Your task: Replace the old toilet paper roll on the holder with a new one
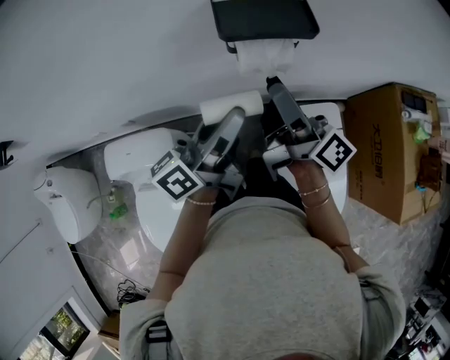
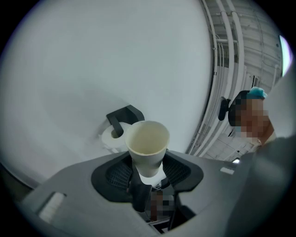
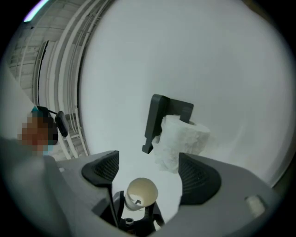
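Looking down from the head view, both claws point up at the black holder [image 1: 264, 20] on the wall [image 1: 126, 63], where a ragged roll [image 1: 266, 55] hangs. The left claw [image 1: 232, 118] carries a pale tube [image 1: 232, 107] crosswise, just below and left of that roll, and the right claw [image 1: 275, 90] noses in just under the hanging paper. Over to the left gripper view: the left claw [image 2: 149, 172] is clamped on the tube [image 2: 147, 147], a ribbed pad on either side and its hollow mouth facing the camera. The holder [image 2: 124, 115] and ragged roll [image 2: 112, 137] sit beyond it to the left, well apart. Whether this tube is a spent core or stands in for the fresh roll, I cannot tell. Right gripper view now: the right claw [image 3: 149, 171] stands wide apart and grips nothing. The ragged roll [image 3: 182, 139] sits ahead on the holder [image 3: 159, 115], nearer the right jaw and not yet between the pads. The tube's end [image 3: 141, 193] shows low between the jaws, touching neither. My read is that this is the approach, with the roll on the holder not yet taken. Next, the right claw needs to go forward around the roll, close gently on the soft paper and draw it toward the holder's open end, while the left claw keeps its tube clear.
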`<state>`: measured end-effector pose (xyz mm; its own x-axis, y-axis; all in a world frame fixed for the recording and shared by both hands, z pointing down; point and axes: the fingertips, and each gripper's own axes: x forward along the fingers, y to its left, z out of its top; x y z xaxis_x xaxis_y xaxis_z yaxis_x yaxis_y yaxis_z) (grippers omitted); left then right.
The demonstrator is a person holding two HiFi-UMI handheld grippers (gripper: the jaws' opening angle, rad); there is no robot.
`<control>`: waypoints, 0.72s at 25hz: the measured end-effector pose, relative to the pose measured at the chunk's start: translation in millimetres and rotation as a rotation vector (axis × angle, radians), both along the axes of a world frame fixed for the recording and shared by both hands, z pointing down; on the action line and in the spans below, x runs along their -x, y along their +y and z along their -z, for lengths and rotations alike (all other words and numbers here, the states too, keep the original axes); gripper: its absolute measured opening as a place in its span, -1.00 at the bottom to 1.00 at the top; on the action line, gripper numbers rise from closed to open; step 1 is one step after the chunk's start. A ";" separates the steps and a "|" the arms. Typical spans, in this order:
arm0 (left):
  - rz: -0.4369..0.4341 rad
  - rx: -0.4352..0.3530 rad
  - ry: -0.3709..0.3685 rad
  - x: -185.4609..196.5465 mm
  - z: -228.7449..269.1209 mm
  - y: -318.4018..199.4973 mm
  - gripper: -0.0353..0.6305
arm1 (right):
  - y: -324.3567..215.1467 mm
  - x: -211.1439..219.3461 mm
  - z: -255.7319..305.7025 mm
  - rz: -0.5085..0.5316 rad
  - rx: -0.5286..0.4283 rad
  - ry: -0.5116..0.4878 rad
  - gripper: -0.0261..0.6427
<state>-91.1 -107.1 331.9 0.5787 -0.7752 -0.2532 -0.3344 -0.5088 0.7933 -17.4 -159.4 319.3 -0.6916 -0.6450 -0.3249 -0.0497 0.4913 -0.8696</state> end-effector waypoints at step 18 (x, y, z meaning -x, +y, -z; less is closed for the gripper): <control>-0.103 -0.130 0.008 -20.9 36.6 -27.4 -0.27 | 18.7 -17.0 61.7 0.008 -0.234 0.007 -0.56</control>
<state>-70.2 -134.5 295.3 0.6512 -0.6722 -0.3524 -0.2694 -0.6388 0.7207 -0.4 -140.6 257.6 -0.6991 -0.5469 -0.4606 -0.0501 0.6801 -0.7314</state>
